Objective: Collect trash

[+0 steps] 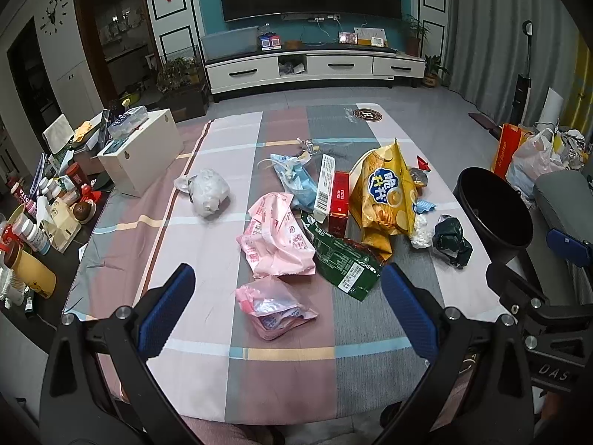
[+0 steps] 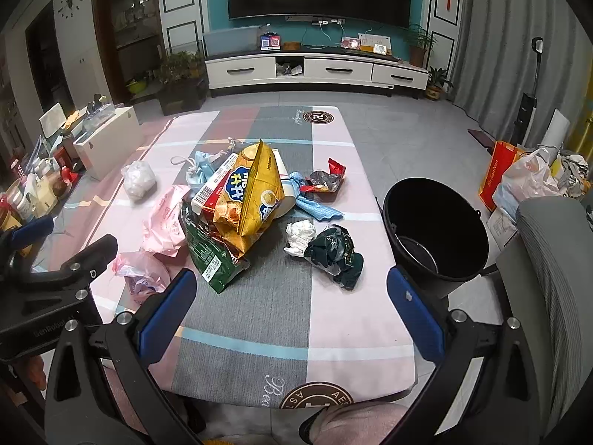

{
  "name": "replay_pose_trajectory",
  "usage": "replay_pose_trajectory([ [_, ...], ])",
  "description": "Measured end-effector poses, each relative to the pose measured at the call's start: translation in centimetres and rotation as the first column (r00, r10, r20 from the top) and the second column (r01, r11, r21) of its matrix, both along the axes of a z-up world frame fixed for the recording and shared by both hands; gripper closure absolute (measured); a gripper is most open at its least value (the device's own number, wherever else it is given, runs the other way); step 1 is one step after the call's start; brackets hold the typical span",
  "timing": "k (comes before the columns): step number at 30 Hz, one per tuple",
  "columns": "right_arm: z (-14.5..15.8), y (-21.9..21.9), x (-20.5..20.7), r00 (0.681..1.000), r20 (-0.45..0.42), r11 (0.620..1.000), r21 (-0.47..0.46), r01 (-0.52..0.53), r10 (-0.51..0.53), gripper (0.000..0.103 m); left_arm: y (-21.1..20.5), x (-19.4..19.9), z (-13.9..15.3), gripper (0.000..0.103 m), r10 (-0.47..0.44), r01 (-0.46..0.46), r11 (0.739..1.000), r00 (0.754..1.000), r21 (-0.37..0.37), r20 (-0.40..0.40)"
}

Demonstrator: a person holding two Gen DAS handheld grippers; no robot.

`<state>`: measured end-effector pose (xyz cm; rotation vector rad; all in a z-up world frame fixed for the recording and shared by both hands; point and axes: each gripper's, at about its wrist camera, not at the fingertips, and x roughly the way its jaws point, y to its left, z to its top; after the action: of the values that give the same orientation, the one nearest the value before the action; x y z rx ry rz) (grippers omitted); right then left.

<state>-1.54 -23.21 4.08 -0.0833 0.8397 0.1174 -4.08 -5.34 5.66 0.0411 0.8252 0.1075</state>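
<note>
Both grippers hover level above the table's near edge, pointing forward along the table (image 1: 281,382), fingers spread wide, nothing between them. Left gripper (image 1: 287,304) sits over the near-left part, small pink bag (image 1: 272,307) lying between its blue pads. Right gripper (image 2: 292,307) is over the near-right part, above bare cloth.

Trash is piled mid-table: yellow chip bag (image 2: 252,193), green wrapper (image 2: 209,256), large pink wrapper (image 1: 276,237), red box (image 1: 339,204), blue mask (image 1: 296,181), white plastic bag (image 1: 207,191) toward the left edge. Crumpled dark green wrapper (image 2: 335,254) and white tissue (image 2: 300,235) lie near the right edge. Black bucket (image 2: 437,230) stands just off the right edge.
</note>
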Motion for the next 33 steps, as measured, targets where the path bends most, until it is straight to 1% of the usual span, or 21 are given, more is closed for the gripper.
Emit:
replay_pose_trajectory([
  [33,-0.13,-0.85,-0.37,1.0,0.005,1.0,0.008,0.011,-0.011,0.003,-0.66,0.01,-0.3,0.003,-0.012,0.012,1.0,1.0,0.003,-0.003],
])
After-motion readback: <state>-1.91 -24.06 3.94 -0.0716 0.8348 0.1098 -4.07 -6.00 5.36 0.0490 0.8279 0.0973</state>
